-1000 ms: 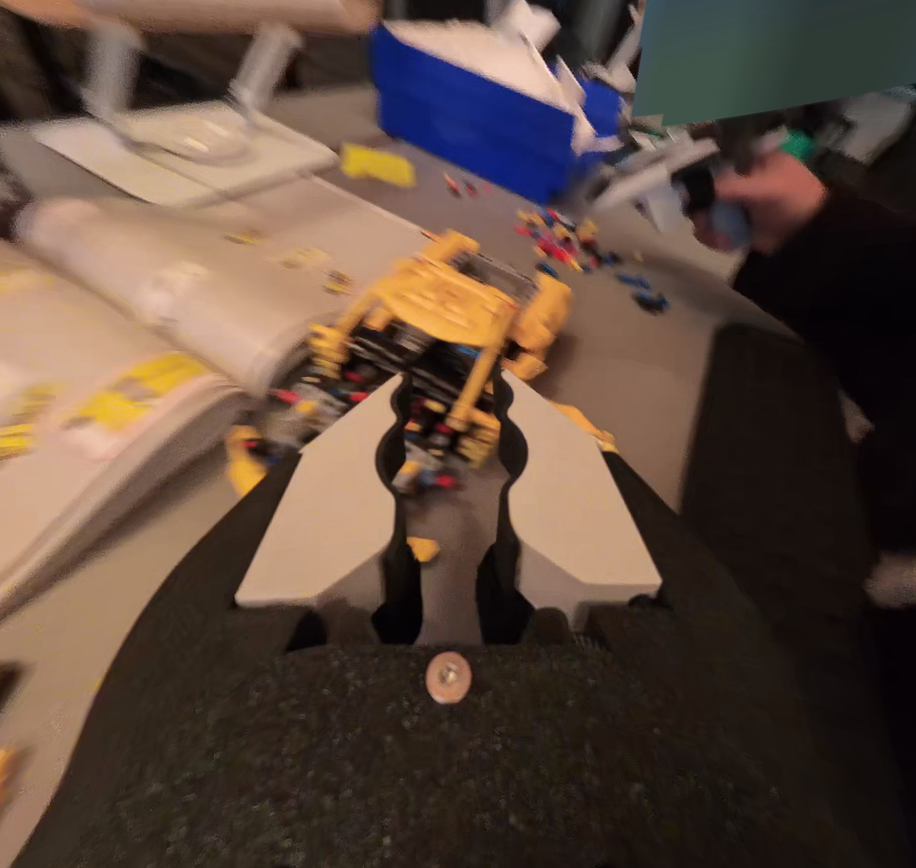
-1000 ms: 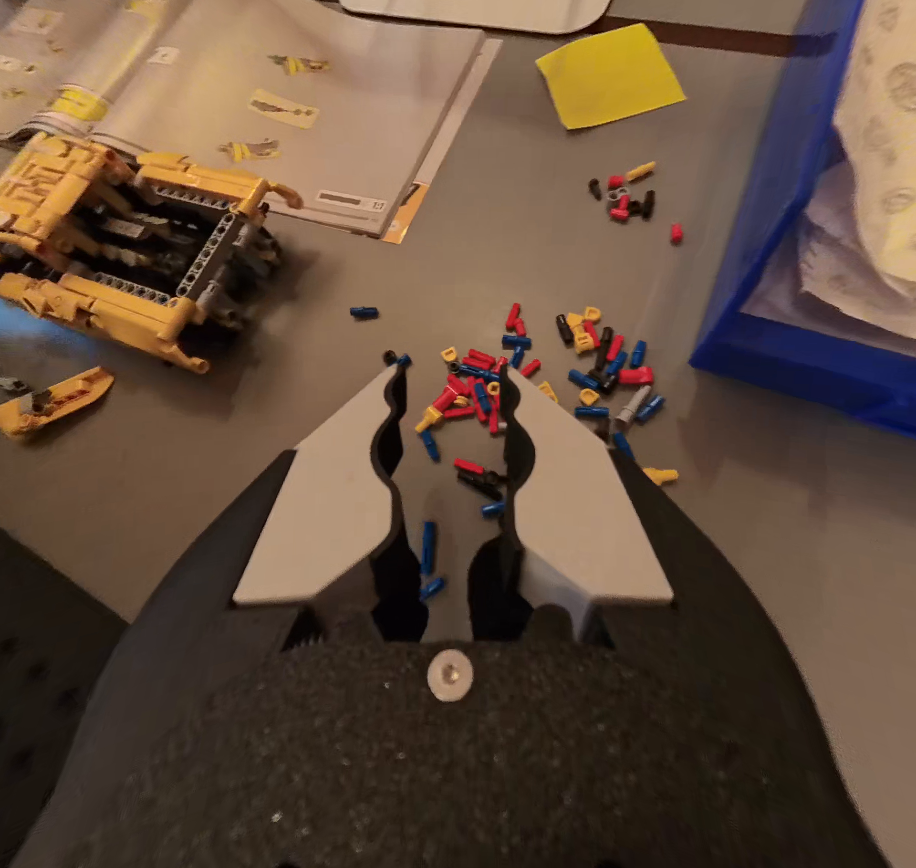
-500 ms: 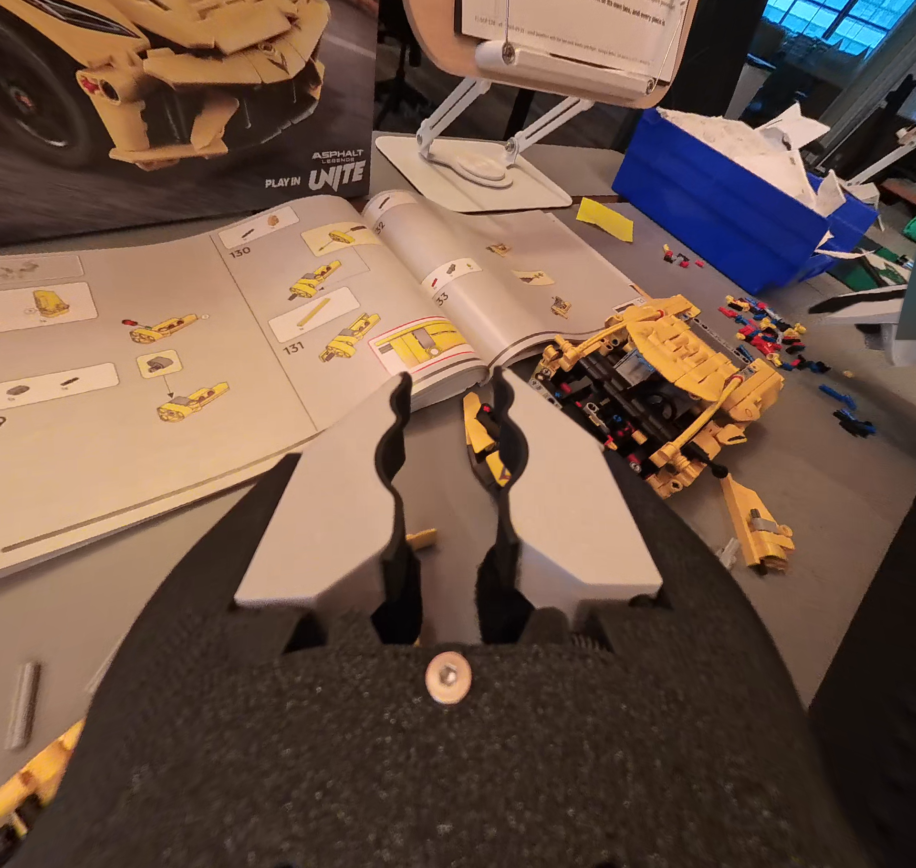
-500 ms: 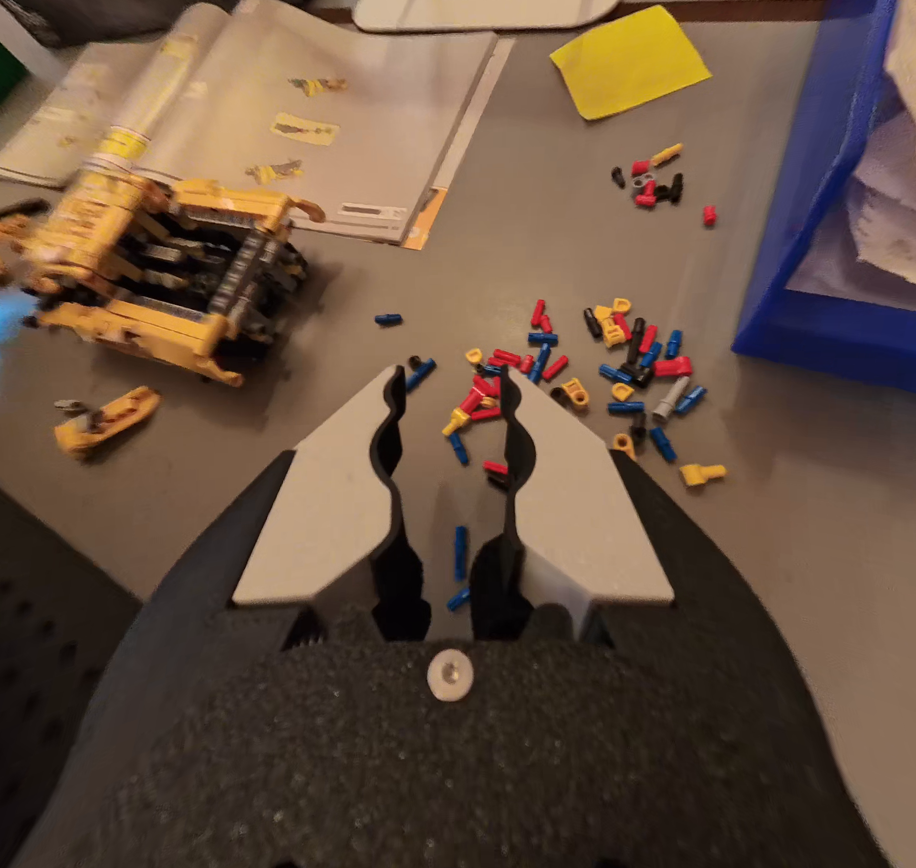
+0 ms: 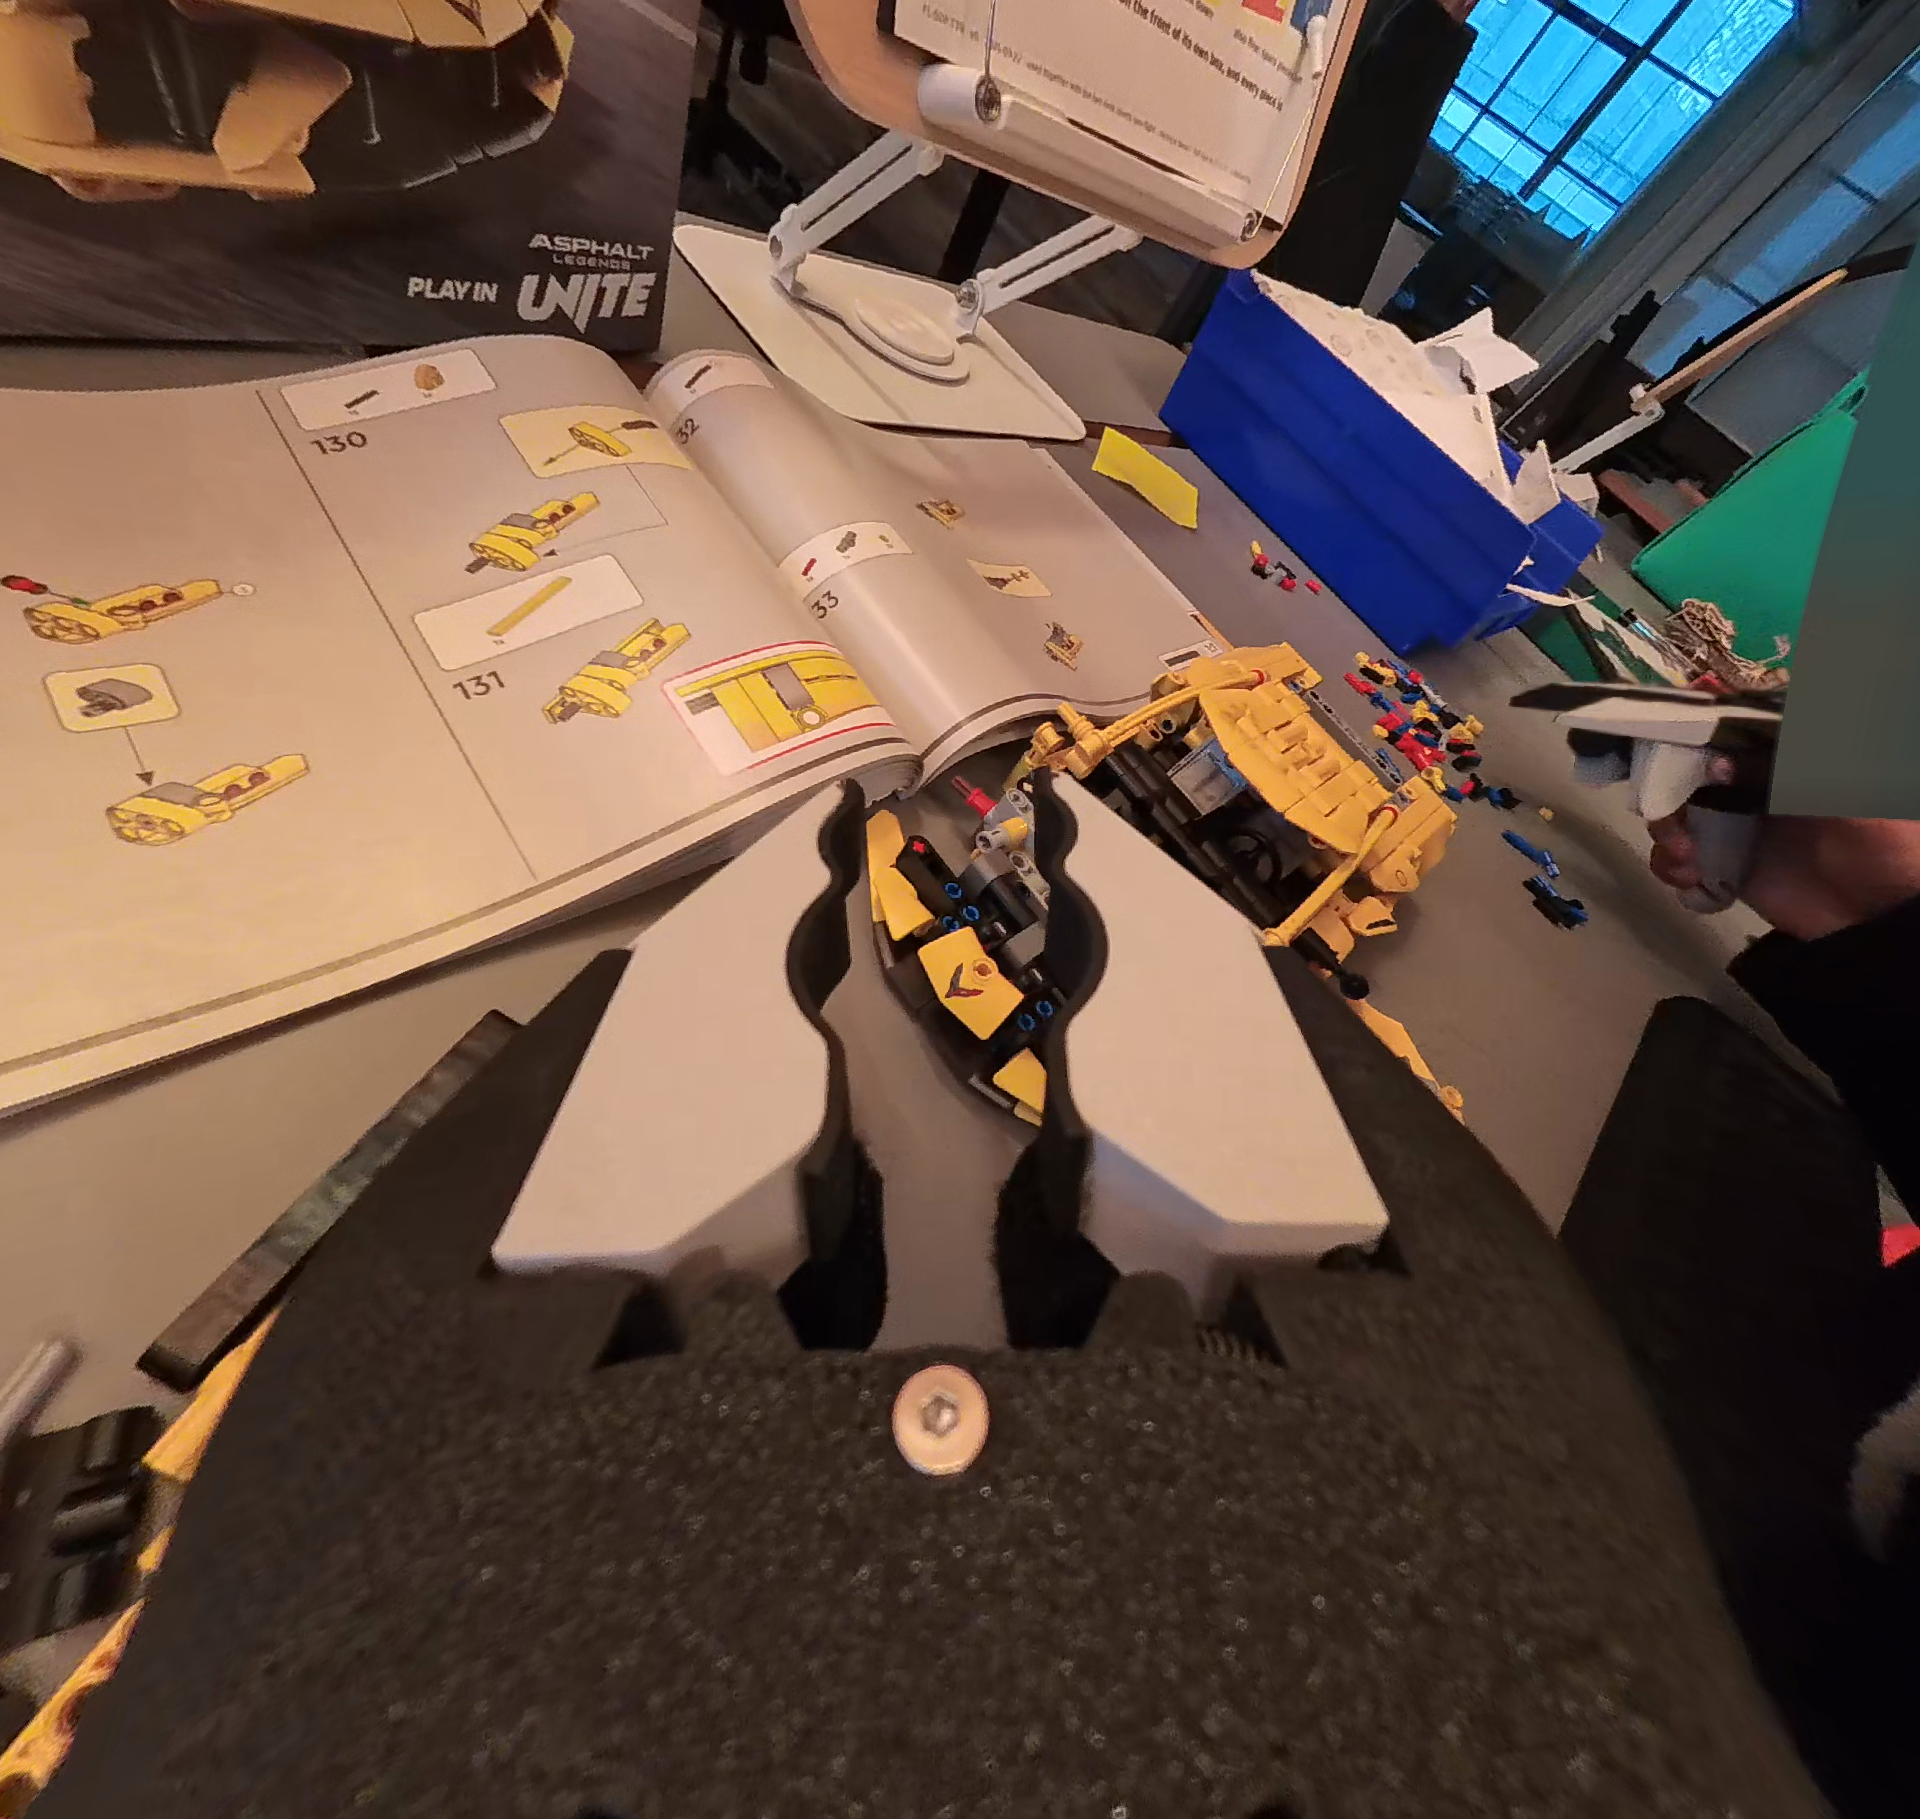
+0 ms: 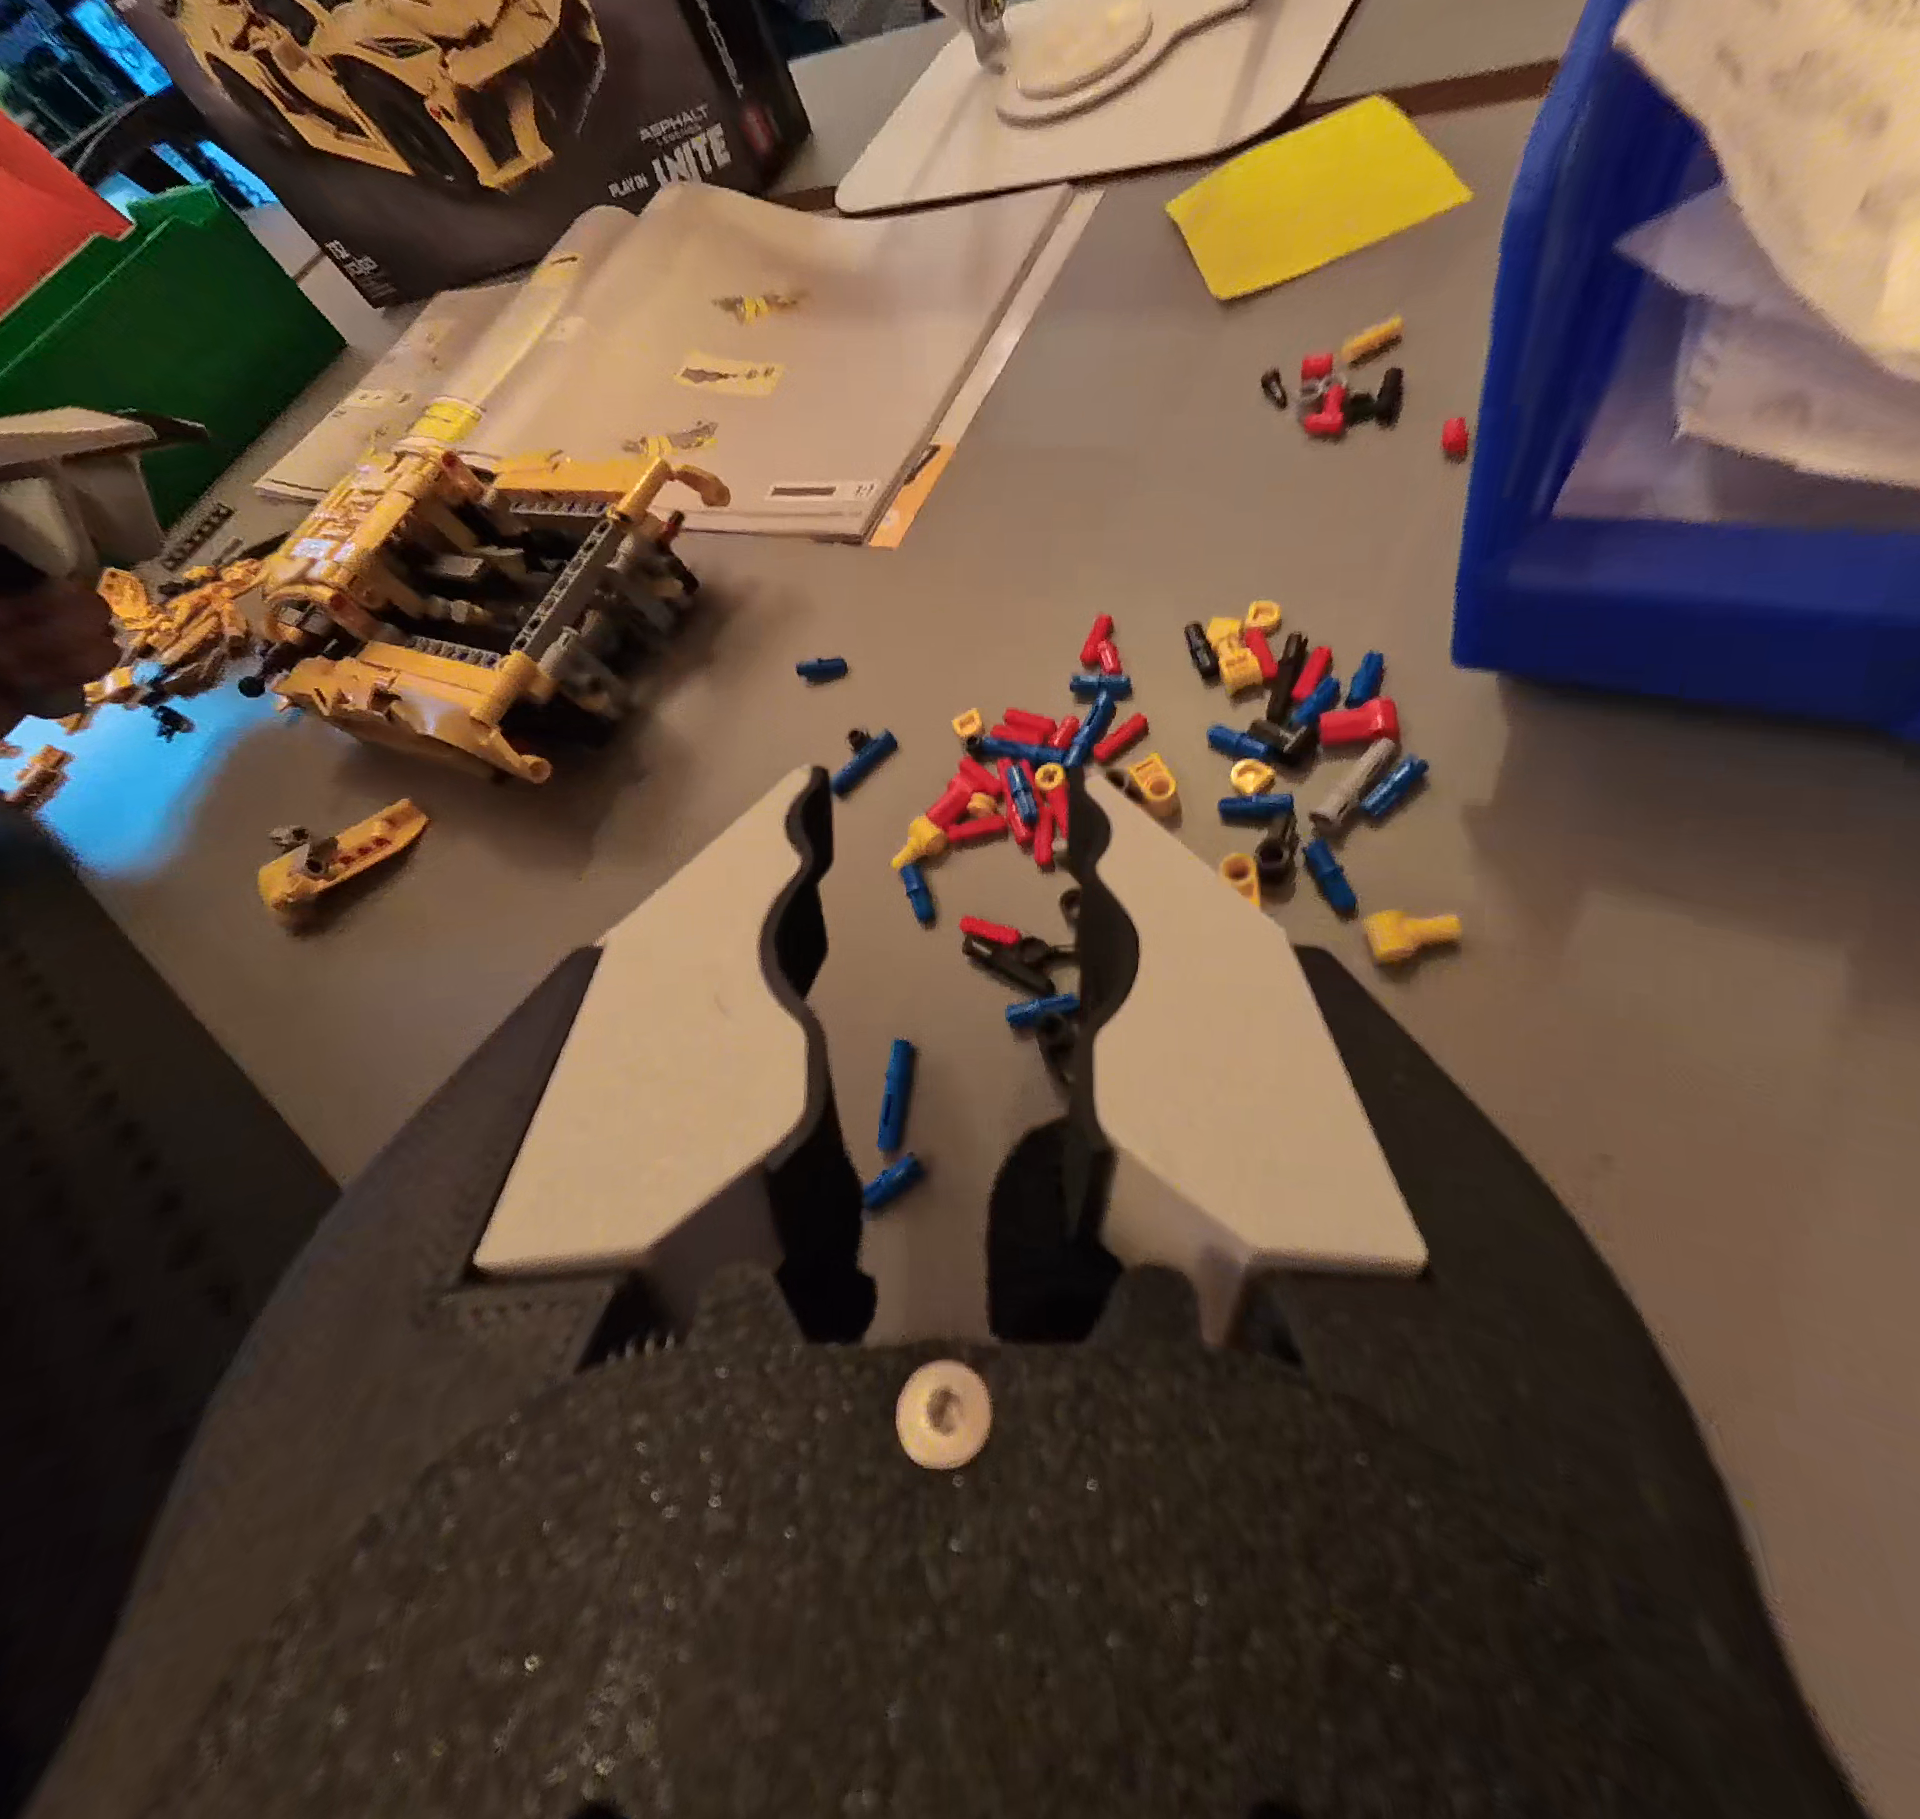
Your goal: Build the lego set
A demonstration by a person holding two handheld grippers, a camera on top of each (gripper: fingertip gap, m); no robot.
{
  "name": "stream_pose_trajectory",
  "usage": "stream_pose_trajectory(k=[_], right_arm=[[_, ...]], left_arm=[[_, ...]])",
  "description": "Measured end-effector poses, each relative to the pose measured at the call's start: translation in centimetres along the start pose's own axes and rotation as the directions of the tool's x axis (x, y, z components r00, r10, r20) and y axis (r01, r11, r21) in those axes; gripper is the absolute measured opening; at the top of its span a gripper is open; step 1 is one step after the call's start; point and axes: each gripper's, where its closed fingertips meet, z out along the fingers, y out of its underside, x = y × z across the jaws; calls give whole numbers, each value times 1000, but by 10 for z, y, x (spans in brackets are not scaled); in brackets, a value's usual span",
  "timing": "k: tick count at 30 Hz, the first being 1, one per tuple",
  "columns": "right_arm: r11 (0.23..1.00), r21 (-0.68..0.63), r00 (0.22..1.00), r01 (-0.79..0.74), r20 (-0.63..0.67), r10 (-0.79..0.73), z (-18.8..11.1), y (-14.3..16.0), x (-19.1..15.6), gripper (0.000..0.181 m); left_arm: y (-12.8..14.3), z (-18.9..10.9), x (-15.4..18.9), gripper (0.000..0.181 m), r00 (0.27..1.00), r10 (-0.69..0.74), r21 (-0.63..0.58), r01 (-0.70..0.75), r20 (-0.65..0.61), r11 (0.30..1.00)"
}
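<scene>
Left wrist view: the left gripper [image 5: 940, 813], jaws apart and empty, frames a loose yellow sub-assembly [image 5: 966, 948] beside the half-built car [image 5: 1268, 793] on the desk [image 5: 1558, 1021]. The right gripper [image 6: 951, 782], likewise parted, hovers over scattered pins [image 6: 1049, 761], so much building seems left.

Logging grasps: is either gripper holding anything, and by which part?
Nothing held. Left gripper and right gripper are both open, jaws apart above loose pieces.

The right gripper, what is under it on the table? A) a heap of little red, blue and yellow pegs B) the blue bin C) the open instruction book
A: in the right wrist view the right gripper is open above the scattered little pegs on the table, while the instruction book and the blue bin lie farther off.
</scene>
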Motion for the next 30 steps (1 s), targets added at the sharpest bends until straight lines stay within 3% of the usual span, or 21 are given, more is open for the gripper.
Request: stream_pose_trajectory(k=[2, 6, 15, 30], right_arm=[[999, -51, 1000, -4, -10, 3, -1, 9, 5, 38], [966, -198, 981, 168, -58, -183, 1, 27, 9, 28], [850, -391, 926, 353, 17, -376, 12, 49, 6, 24], [747, -468, 848, 472, 6, -531, 19, 48, 10, 3]], left_arm=[[-1, -1, -1, 32, 1000, 7, 5, -7, 8, 1000], [4, 3, 2, 33, 1000, -3, -17, 3, -10, 1000], [10, 6, 5, 33, 998, 64, -46, -64, 11, 997], [16, 10, 6, 32, 991, 129, -81, -126, 30, 989]])
